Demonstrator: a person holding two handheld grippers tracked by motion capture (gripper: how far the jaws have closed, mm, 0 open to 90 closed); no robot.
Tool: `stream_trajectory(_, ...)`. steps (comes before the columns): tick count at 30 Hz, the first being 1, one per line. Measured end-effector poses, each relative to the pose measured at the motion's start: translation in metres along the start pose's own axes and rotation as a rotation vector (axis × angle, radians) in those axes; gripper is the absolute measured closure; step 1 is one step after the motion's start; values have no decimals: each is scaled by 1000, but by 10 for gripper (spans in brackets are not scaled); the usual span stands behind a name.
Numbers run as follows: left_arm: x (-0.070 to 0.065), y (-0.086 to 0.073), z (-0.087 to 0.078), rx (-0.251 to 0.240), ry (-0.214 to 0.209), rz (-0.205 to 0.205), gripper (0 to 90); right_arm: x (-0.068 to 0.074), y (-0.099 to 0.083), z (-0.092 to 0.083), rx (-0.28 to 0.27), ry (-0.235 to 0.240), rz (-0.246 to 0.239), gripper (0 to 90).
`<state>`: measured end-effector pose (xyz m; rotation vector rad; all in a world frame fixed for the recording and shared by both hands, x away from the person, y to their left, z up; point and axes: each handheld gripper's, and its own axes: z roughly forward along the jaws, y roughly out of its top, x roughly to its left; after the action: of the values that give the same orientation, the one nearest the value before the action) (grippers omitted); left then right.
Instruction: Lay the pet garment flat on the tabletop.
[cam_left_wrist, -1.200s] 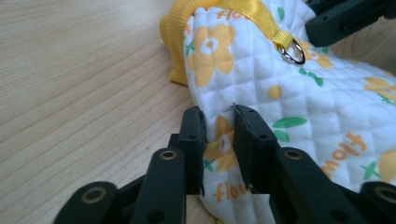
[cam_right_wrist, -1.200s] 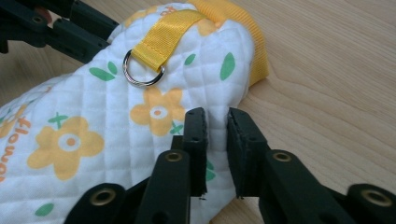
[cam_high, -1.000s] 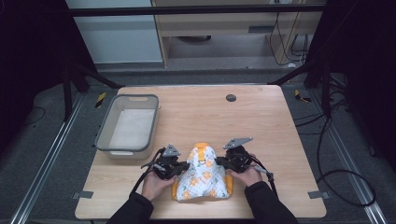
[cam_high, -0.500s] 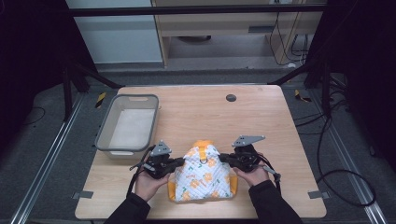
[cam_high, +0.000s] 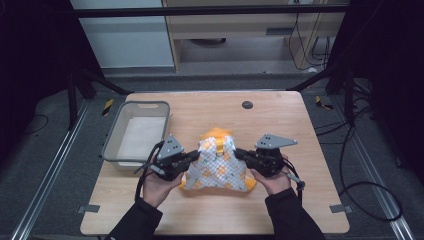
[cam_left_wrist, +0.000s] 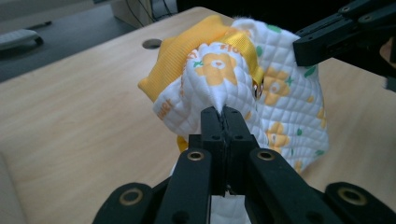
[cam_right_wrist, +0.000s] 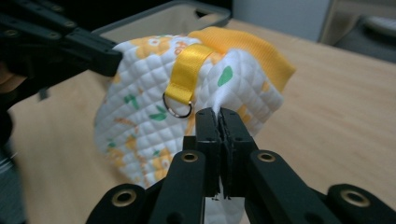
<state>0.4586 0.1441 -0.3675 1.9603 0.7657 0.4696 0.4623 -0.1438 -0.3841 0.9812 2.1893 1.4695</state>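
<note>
A quilted white cloth (cam_high: 216, 165) with orange flowers, green leaves and a yellow ribbed edge hangs between my two grippers above the near middle of the wooden table (cam_high: 270, 120). My left gripper (cam_high: 196, 155) pinches the cloth's left side, jaws shut on a fold (cam_left_wrist: 219, 95). My right gripper (cam_high: 239, 154) grips the right side the same way, its jaws closed on the white padding (cam_right_wrist: 219, 105). A yellow strap with a metal ring (cam_right_wrist: 177, 105) lies across the cloth's top. The cloth's lower edge rests on the table.
A grey plastic bin (cam_high: 136, 132) stands on the table's left, just beyond my left hand. A dark round hole (cam_high: 247, 105) sits in the tabletop at the far middle. Cables lie on the floor at the right.
Both grippers have risen and spread slightly, lifting the cloth's upper part off the table so that it stands taller between them.
</note>
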Motion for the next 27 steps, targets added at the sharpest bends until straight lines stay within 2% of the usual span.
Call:
stream_trajectory(2,10,7,12,-5,58,-10,889,-8,2,11,-24,-45,25,862)
stream_trajectory(4,22,6,27,-8,104,-37,878,-18,2,28,-62,-159,14,808)
stream_trajectory(5,28,4,35,-4,139,-45,755,-27,-1,43,-64,-242,23,739)
stream_trajectory(6,32,2,41,-3,174,-55,755,-27,-1,43,-64,-242,23,739)
stream_trajectory(7,37,-1,47,10,208,-71,649,-30,-3,48,-56,-264,32,712)
stream_trajectory(9,47,-9,50,34,197,-130,598,-37,-9,57,-19,-304,31,683)
stream_trajectory(10,50,-13,49,20,180,-160,564,-38,-11,57,-8,-303,33,671)
stream_trajectory(13,54,-24,37,11,187,-159,486,-38,-17,51,3,-277,25,625)
stream_trajectory(15,55,-29,26,4,176,-164,448,-38,-18,41,3,-260,29,586)
stream_trajectory(20,54,-44,0,-5,164,-160,410,-35,-20,17,3,-221,13,498)
stream_trajectory(24,50,-61,-15,26,147,-144,400,-28,-25,-1,-1,-194,-5,433)
stream_trajectory(27,44,-75,-23,30,126,-142,394,-23,-34,-10,16,-170,-10,391)
